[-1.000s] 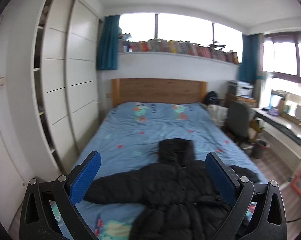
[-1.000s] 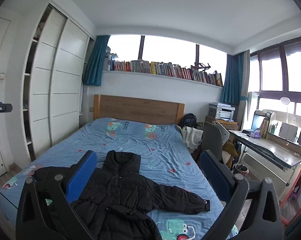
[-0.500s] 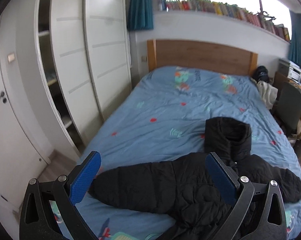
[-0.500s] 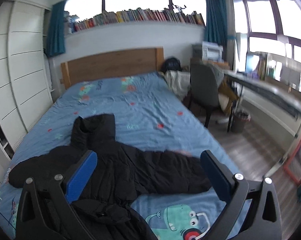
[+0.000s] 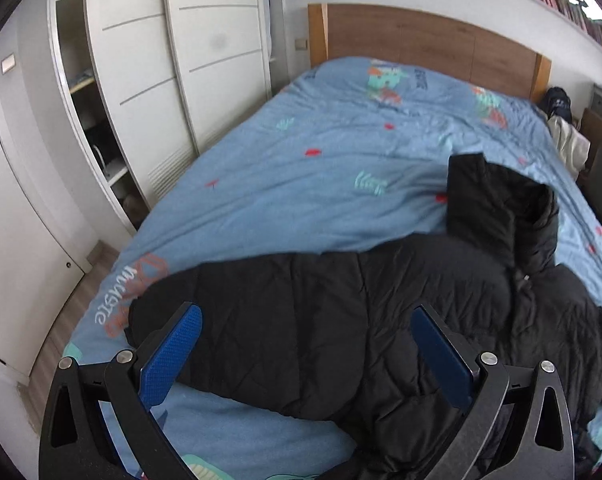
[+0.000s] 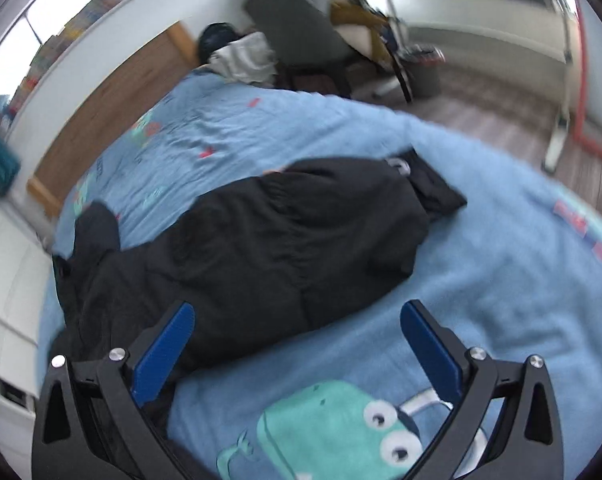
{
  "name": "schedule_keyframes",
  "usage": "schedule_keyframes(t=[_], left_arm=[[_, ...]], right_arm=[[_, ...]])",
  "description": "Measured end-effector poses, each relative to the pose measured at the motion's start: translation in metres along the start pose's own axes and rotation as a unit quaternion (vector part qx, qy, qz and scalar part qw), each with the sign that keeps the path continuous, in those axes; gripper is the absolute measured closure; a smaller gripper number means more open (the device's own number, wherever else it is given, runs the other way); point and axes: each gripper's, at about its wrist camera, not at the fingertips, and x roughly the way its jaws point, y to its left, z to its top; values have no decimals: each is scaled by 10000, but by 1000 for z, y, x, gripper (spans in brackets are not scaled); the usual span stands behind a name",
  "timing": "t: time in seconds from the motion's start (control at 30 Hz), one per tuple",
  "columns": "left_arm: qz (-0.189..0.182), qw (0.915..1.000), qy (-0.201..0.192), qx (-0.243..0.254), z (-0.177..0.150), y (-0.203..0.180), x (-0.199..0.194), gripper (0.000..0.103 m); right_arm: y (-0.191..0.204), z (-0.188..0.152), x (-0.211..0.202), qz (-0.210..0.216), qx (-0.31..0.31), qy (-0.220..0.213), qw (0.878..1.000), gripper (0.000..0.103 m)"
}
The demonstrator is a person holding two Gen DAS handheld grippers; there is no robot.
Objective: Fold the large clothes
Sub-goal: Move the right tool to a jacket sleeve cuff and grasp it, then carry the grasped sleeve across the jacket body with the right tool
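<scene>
A black puffer jacket (image 5: pixel 381 312) lies spread on the blue bed (image 5: pixel 301 152), hood toward the headboard. In the left wrist view my left gripper (image 5: pixel 305 344) is open and empty, hovering just above the jacket's left sleeve. In the right wrist view the jacket (image 6: pixel 261 236) shows its right sleeve with the cuff (image 6: pixel 433 188) toward the bed's right side. My right gripper (image 6: pixel 293 340) is open and empty, low over the lower edge of that sleeve and the bedsheet (image 6: pixel 501 280).
White wardrobe doors (image 5: pixel 181 64) and a door (image 5: pixel 17 220) stand left of the bed. A wooden headboard (image 5: pixel 421 40) is at the far end. An office chair (image 6: pixel 301 28), desk legs and wooden floor (image 6: pixel 501 120) lie to the right.
Both grippers have dropped down and forward toward the jacket, the left over the left sleeve, the right tilting over the right sleeve. Both stayed open. The jacket has not moved.
</scene>
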Motion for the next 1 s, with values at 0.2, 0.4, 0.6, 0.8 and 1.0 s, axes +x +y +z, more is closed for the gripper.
schedule_keyframes(t=[0.2, 0.4, 0.6, 0.8, 1.0], left_arm=[[41, 9999, 113, 95, -12, -6, 14, 1], [43, 9996, 233, 158, -23, -5, 24, 1], [118, 9994, 279, 188, -29, 4, 27, 1], [67, 9997, 225, 46, -26, 15, 19, 1], [-27, 10000, 44, -54, -25, 24, 2, 1]], right_arm=[[-33, 16, 35, 328, 914, -79, 9952, 0], [-66, 22, 64, 579, 2014, -299, 9773, 0], [-83, 26, 76, 782, 2552, -350, 9631, 61], [-67, 36, 65, 939, 2265, -498, 9682, 90], [-10, 53, 20, 1083, 1255, -757, 9833, 92]])
